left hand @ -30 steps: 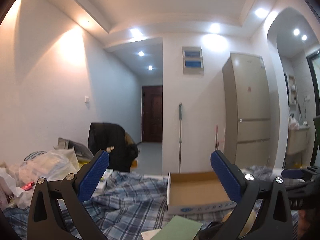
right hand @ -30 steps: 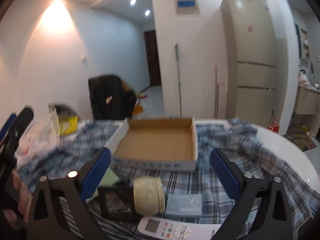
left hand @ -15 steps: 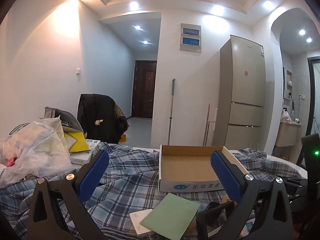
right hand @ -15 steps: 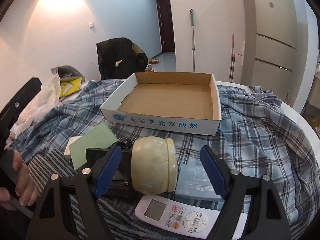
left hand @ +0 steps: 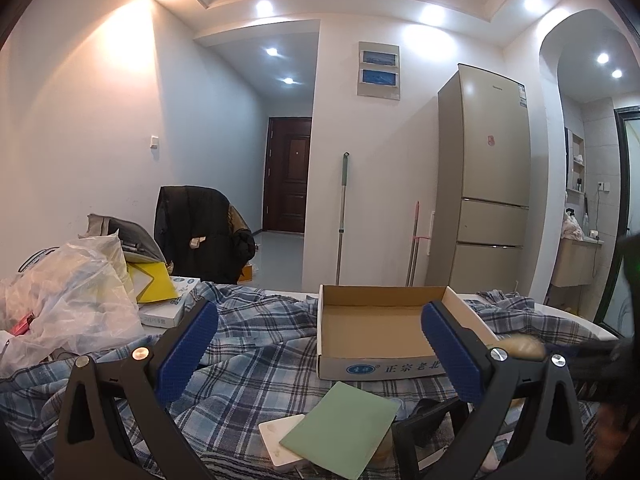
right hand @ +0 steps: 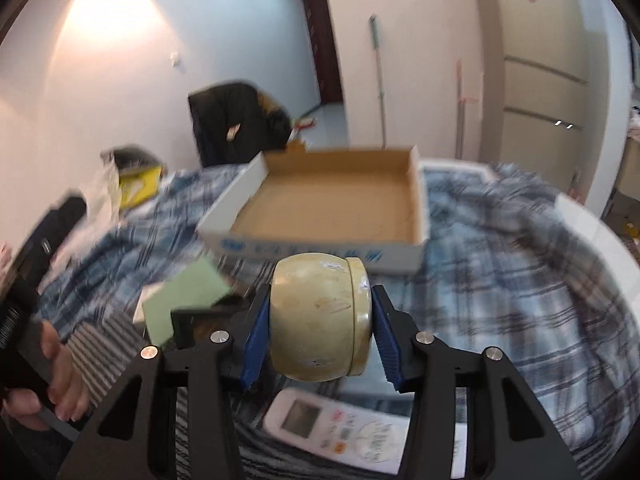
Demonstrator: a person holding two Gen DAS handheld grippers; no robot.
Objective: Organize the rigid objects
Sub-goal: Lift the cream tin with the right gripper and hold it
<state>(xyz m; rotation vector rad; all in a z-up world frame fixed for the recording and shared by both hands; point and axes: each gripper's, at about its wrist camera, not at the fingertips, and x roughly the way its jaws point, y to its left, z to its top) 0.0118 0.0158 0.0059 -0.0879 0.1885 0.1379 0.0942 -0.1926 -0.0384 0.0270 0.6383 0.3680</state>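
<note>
A cream round jar [right hand: 316,320] lies on its side between the blue pads of my right gripper [right hand: 320,306]. The jaws are closing and both pads touch the jar's ends. Beyond it an empty shallow cardboard box [right hand: 304,248] sits on the plaid cloth. In the left wrist view my left gripper [left hand: 318,312] stands open with nothing between its fingers, facing the same box [left hand: 376,368]. The jar [left hand: 520,346] shows there as a blur at the right.
A green card [left hand: 340,428] lies on a white tile [left hand: 280,440] in front of the box. A white remote [right hand: 344,432] and a black object [right hand: 200,320] lie under the jar. A plastic bag [left hand: 68,292] and clutter fill the left.
The right gripper has dropped toward the jar and its jaws have gone from wide to tight against it. The left view tilted down at first, then held still.
</note>
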